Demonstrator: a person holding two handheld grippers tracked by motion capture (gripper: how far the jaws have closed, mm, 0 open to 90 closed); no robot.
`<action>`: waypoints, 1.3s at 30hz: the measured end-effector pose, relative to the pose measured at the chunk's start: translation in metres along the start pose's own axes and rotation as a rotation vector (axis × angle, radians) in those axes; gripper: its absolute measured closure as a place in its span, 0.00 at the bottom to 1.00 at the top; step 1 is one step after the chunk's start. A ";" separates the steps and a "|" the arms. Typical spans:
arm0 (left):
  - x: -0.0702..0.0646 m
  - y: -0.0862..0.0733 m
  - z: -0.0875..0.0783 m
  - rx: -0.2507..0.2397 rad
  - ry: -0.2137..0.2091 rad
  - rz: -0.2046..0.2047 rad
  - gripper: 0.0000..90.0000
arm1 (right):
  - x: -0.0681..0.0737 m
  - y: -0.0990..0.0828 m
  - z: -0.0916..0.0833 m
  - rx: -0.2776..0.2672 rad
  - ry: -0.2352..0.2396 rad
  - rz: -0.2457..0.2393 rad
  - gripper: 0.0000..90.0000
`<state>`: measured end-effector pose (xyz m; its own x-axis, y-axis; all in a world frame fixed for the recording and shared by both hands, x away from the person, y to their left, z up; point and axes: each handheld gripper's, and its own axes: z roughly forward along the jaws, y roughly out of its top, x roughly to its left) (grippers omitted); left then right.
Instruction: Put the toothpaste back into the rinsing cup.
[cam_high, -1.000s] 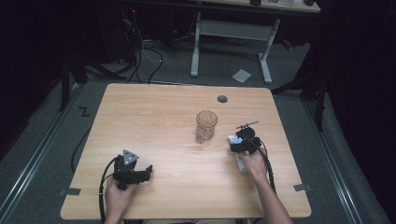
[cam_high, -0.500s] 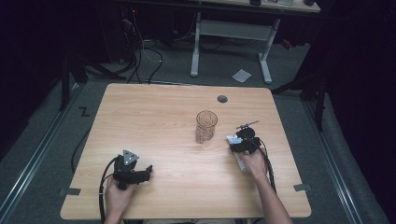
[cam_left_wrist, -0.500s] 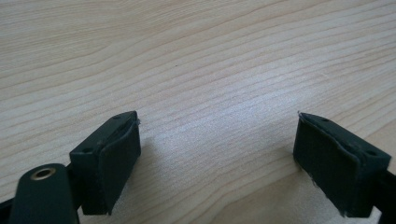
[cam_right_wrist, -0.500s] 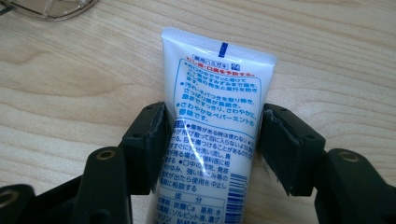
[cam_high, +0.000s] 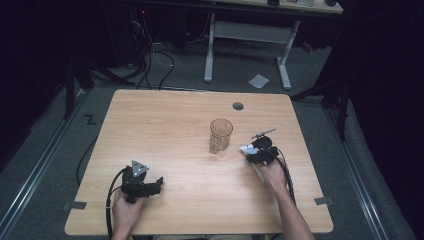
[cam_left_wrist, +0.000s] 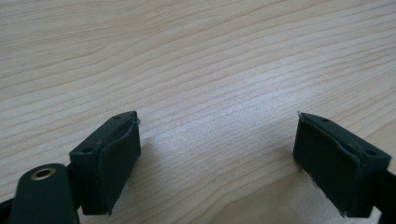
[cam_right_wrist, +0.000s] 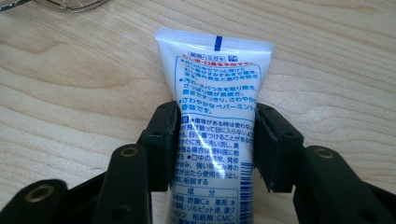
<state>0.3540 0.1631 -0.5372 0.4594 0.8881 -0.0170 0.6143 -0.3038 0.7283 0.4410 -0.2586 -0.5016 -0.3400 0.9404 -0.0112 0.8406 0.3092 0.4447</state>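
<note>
My right gripper (cam_right_wrist: 212, 140) has just been closing its jaws and now clamps the toothpaste tube (cam_right_wrist: 214, 93) lying flat on the bench (cam_high: 165, 125). Left gripper (cam_left_wrist: 215, 154) idles, jaws apart. Next I'd lift the tube carefully toward the glass cup (cam_high: 220, 135).

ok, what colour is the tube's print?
Blue text, one red line, on the white tube; clearest in right gripper view.

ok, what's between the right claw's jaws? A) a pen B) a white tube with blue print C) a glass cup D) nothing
B: in the right gripper view the right claw has both pads against the sides of the white tube, which lies on the table.
</note>
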 end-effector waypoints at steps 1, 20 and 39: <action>0.000 0.000 0.000 0.000 0.000 0.002 0.17 | 0.000 0.000 -0.001 0.004 0.005 -0.003 0.63; 0.000 0.000 0.000 0.000 0.000 0.001 0.17 | -0.011 -0.007 -0.015 -0.059 0.106 0.006 0.73; 0.000 0.000 0.000 0.000 0.000 0.001 0.17 | 0.009 -0.013 -0.061 -0.261 0.129 -0.100 0.73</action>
<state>0.3541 0.1631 -0.5372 0.4596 0.8880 -0.0163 0.6140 -0.3044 0.7283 0.4012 -0.2629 -0.4526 -0.4802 0.8762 0.0405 0.6695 0.3363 0.6623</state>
